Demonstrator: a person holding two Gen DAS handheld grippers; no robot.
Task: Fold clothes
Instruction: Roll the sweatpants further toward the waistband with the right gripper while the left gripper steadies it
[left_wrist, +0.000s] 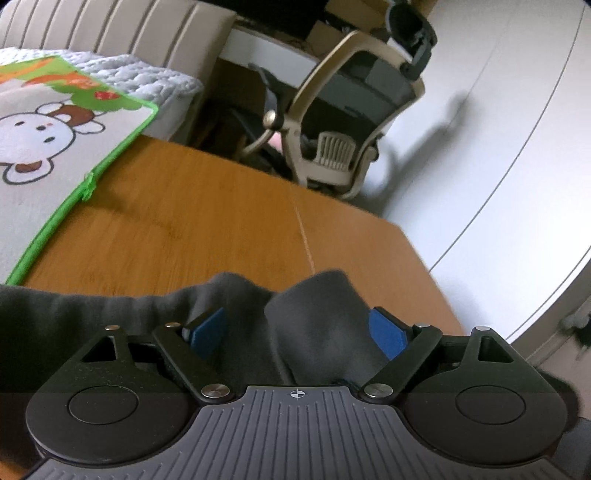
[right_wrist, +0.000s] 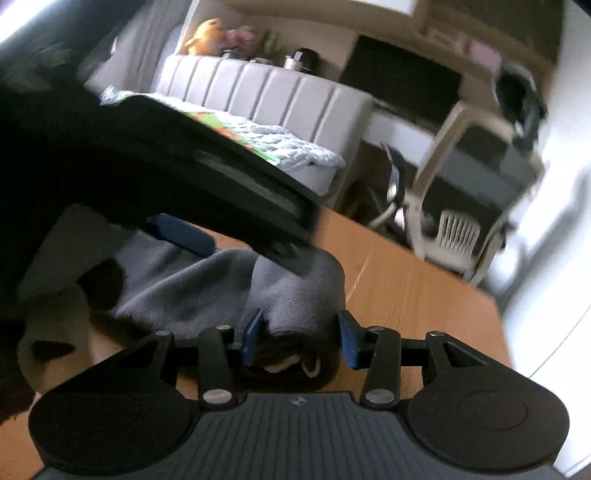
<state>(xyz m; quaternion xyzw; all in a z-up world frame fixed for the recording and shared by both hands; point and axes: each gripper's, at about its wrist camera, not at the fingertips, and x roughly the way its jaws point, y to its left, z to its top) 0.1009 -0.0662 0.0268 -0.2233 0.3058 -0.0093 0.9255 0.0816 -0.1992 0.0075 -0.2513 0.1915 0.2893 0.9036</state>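
A grey knit garment (left_wrist: 314, 306) lies bunched on the wooden table (left_wrist: 184, 221). My left gripper (left_wrist: 295, 325) stands wide over it. A raised fold sits between its blue pads (left_wrist: 388, 332), which do not squeeze it. In the right wrist view the same garment (right_wrist: 192, 288) stretches left, and a thick rolled edge fills the gap of my right gripper (right_wrist: 299, 332). Both of that gripper's blue pads (right_wrist: 251, 339) touch the roll. The left gripper's dark body (right_wrist: 221, 184) crosses the upper left there, with one blue finger (right_wrist: 181, 232) resting on the cloth.
A cartoon mat with a green border (left_wrist: 37, 147) covers the table's left side. A beige office chair (left_wrist: 351, 110) stands beyond the far edge, next to a white wall (left_wrist: 498, 129). A bed with a padded headboard (right_wrist: 277, 92) is behind. The table's right edge (left_wrist: 424, 266) is close.
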